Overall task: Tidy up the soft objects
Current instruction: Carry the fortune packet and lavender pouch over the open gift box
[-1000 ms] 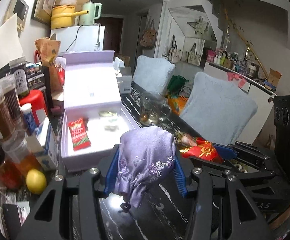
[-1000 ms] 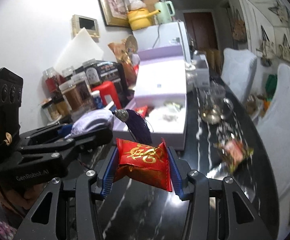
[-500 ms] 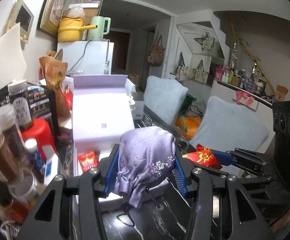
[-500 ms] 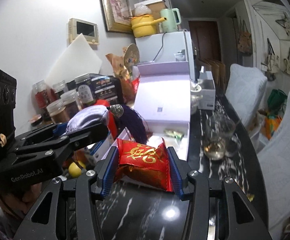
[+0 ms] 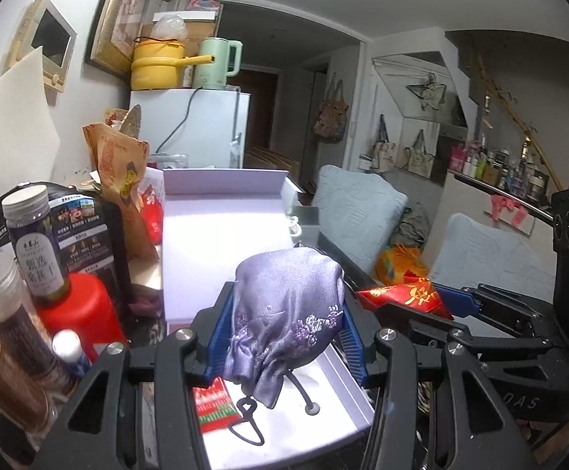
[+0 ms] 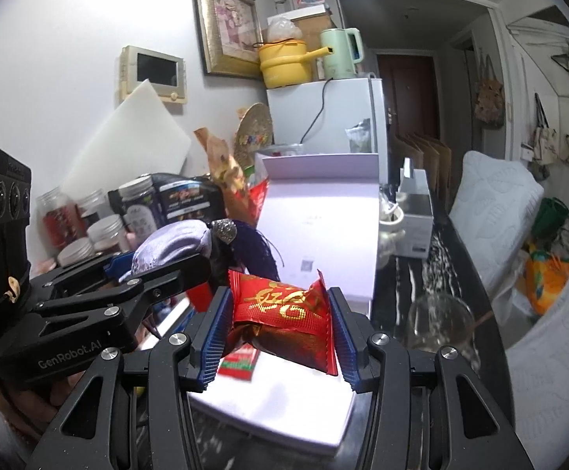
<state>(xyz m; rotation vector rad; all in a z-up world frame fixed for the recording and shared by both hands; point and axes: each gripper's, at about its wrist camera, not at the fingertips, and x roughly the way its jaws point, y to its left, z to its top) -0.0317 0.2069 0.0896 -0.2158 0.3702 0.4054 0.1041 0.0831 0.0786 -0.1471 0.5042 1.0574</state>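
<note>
My left gripper (image 5: pixel 284 333) is shut on a lilac embroidered satin pouch (image 5: pixel 284 313), whose dark cords dangle over the open white gift box (image 5: pixel 221 243). My right gripper (image 6: pixel 280 337) is shut on a red snack packet with gold writing (image 6: pixel 284 313), held above the same box (image 6: pixel 315 411). Each gripper shows in the other's view: the right one (image 5: pixel 441 305) with its red packet (image 5: pixel 405 293), the left one (image 6: pixel 159 270) with the pouch (image 6: pixel 170 243) and its dark tassel (image 6: pixel 253 243). A red and green packet (image 5: pixel 214 407) lies inside the box.
Jars and bottles (image 5: pixel 33 246), a red container (image 5: pixel 80 313) and a black bag (image 5: pixel 84 227) crowd the left side. A white fridge (image 5: pixel 206 129) carries a yellow pot and green kettle. A glass (image 6: pixel 437 325) stands on the dark marble table (image 6: pixel 433 258). Cushioned chairs (image 5: pixel 354 211) line the right.
Both grippers have carried their loads forward and slightly up, from the dark table in front of the box to above the box's tray. Their grips have not changed.
</note>
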